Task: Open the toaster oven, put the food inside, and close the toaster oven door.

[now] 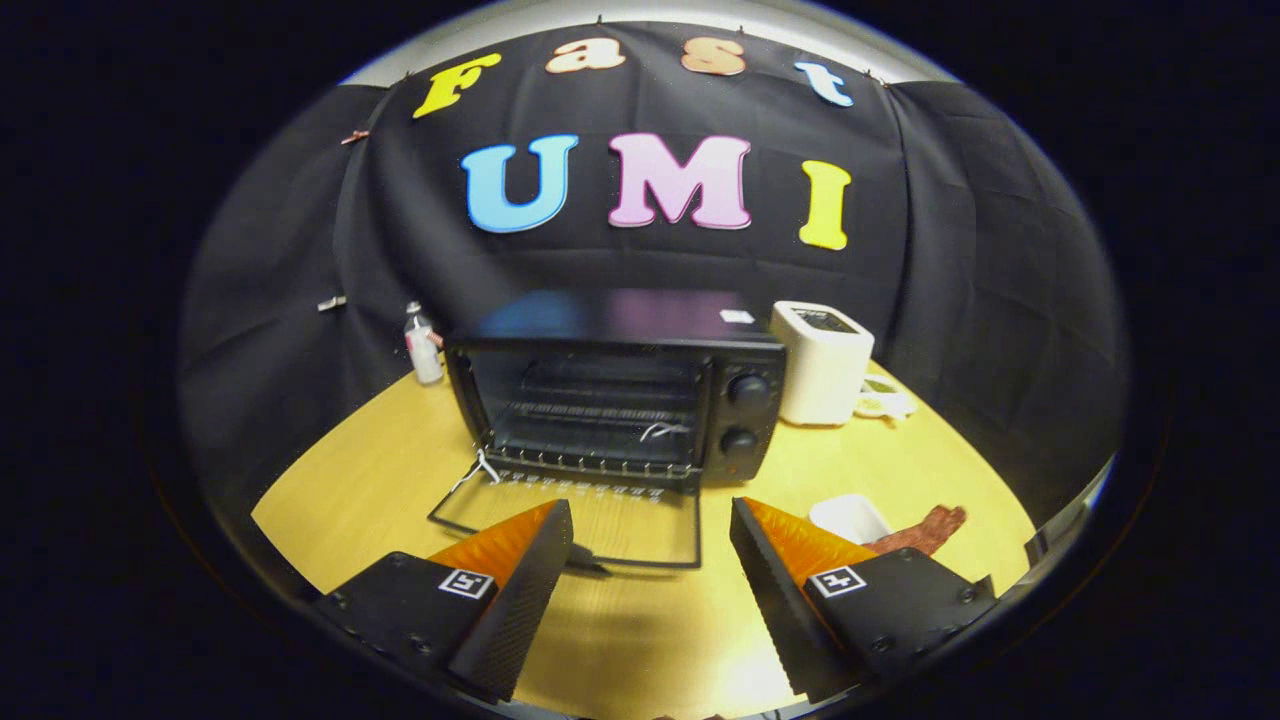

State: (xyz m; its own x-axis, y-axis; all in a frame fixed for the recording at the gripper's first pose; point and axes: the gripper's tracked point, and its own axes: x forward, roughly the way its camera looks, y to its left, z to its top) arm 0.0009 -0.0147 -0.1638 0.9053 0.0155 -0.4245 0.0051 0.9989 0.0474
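Note:
A black toaster oven [620, 385] stands on the wooden table [380, 470], beyond my fingers. Its glass door [590, 520] is folded down flat onto the table, and the wire rack inside the cavity is bare. My gripper [650, 545] is open and holds nothing, its fingertips just short of the door's front edge. A reddish-brown strip of food [925, 530] lies on the table beside my right finger, partly hidden behind it. A small white dish [850, 517] sits next to that food.
A white toaster [822, 362] stands right of the oven, with a small plate [885, 403] beside it. A small clear bottle [424, 345] stands at the oven's back left. Bare tabletop stretches left of the door.

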